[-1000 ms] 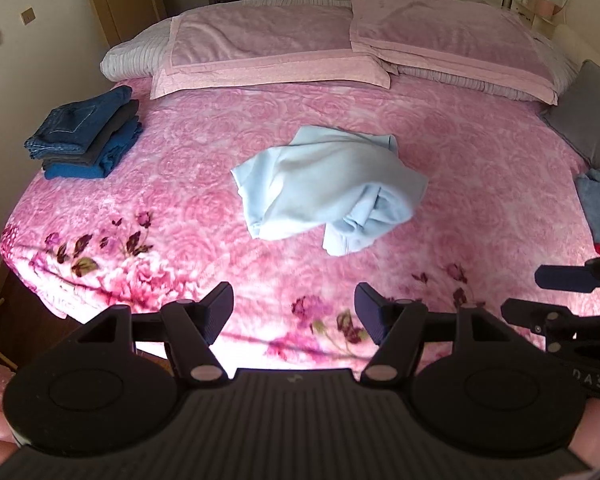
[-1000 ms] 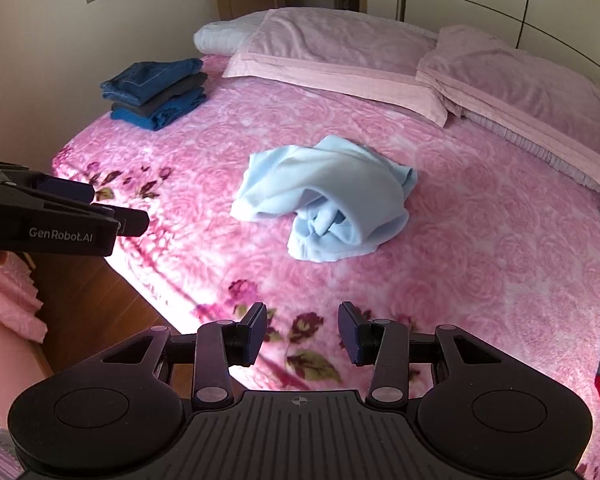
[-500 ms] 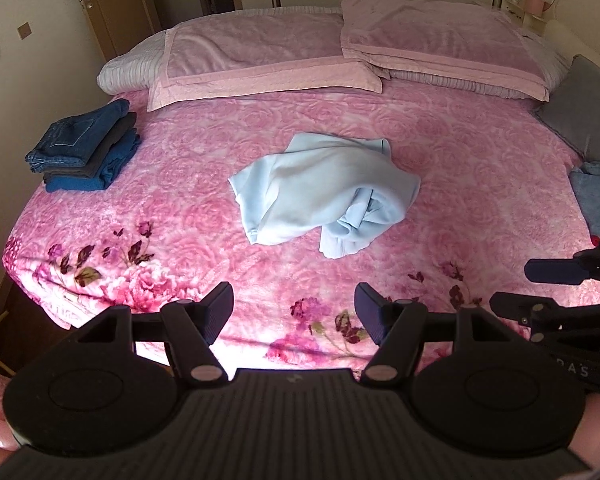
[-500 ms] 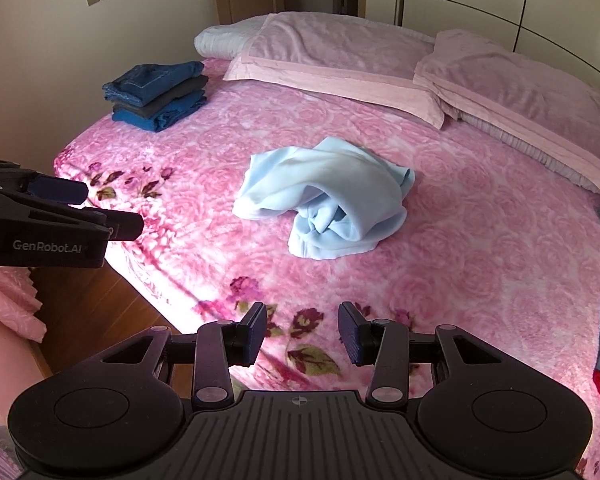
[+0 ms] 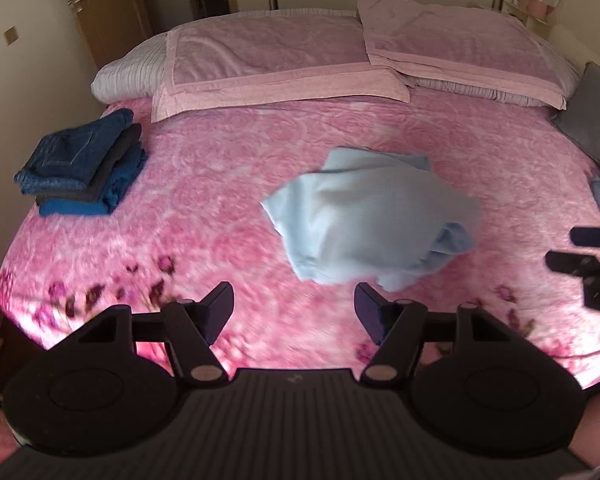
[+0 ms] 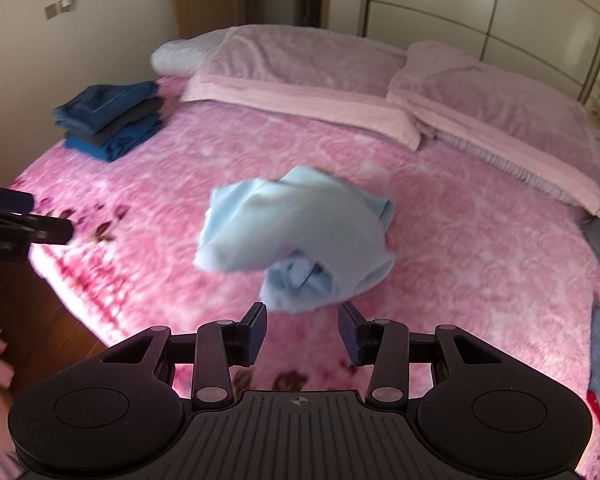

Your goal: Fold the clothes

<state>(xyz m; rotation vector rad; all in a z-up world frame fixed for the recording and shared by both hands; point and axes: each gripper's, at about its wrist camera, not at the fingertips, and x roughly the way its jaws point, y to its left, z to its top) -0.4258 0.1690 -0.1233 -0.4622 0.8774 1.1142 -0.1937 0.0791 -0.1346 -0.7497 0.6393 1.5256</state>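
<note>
- Left wrist view: the left gripper (image 5: 294, 308) fills the bottom of the frame, its jaws spread wide with nothing between them, only the pink bedspread (image 5: 220, 184) showing in the gap
- Left wrist view: the crumpled light blue garment (image 5: 364, 216) lies on the bed just right of centre, above the gripper and apart from it, its lower edge close over the right fingertip
- Left wrist view: a stack of folded jeans (image 5: 84, 164) sits at the left of the frame near the bed's edge, well apart from the garment
- Left wrist view: two pink pillows (image 5: 268, 64) run across the top; the right gripper (image 5: 568, 249) pokes in at the right edge, its two dark fingertips parted
- Right wrist view: the right gripper (image 6: 302, 330) sits at the bottom centre, jaws partly open and empty, narrower than the other one
- Right wrist view: the light blue garment (image 6: 296, 232) lies in the middle of the frame directly above the jaws, its bunched lower end just over the gap, not touching the fingers
- Right wrist view: the folded jeans (image 6: 108, 120) are at upper left, the pillows (image 6: 300, 68) along the top, and the left gripper (image 6: 28, 216) enters at the left edge over the bed's corner; the picture is somewhat blurred
</note>
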